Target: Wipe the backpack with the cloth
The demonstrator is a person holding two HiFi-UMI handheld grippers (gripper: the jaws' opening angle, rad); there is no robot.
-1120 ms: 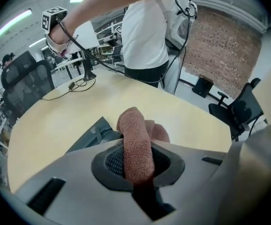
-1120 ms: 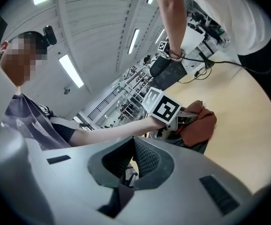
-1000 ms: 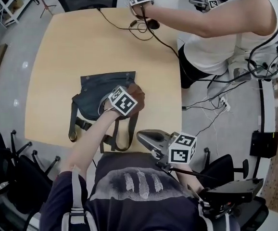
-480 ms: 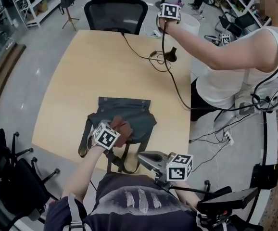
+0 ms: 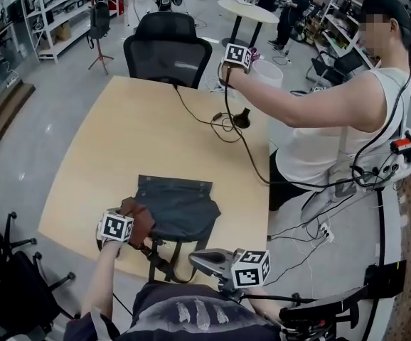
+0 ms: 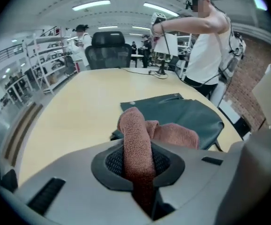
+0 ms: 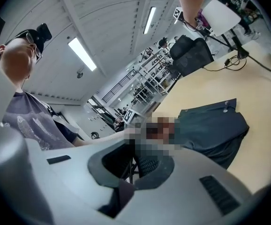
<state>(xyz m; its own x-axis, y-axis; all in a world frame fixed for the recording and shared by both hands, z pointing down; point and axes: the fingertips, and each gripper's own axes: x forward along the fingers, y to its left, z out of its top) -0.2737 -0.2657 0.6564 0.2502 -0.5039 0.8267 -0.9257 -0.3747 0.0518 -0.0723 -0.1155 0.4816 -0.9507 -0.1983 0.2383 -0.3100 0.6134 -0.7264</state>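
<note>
The backpack (image 5: 180,210) is dark grey-green and lies flat on the wooden table (image 5: 113,141), close to the near edge. Its straps (image 5: 161,261) hang down over that edge. The left gripper (image 5: 126,224) squeezes the brown cloth (image 5: 143,220) tight between its jaws. In the left gripper view the cloth (image 6: 138,146) comes up out of the jaws in a thick roll, and the rest of it flops onto the backpack (image 6: 182,114). The cloth sits on the left near corner of the bag. The right gripper (image 5: 209,260) is off the table, just past the near edge, close to the person's body. Its jaws are pressed together with nothing in them (its own view shows only a thin line between the pads). Another person (image 5: 333,119) stands at the right side of the table with one arm out over the far end. A black cable (image 5: 244,144) runs across the table top there. A black chair (image 5: 166,48) stands at the far side.
</note>
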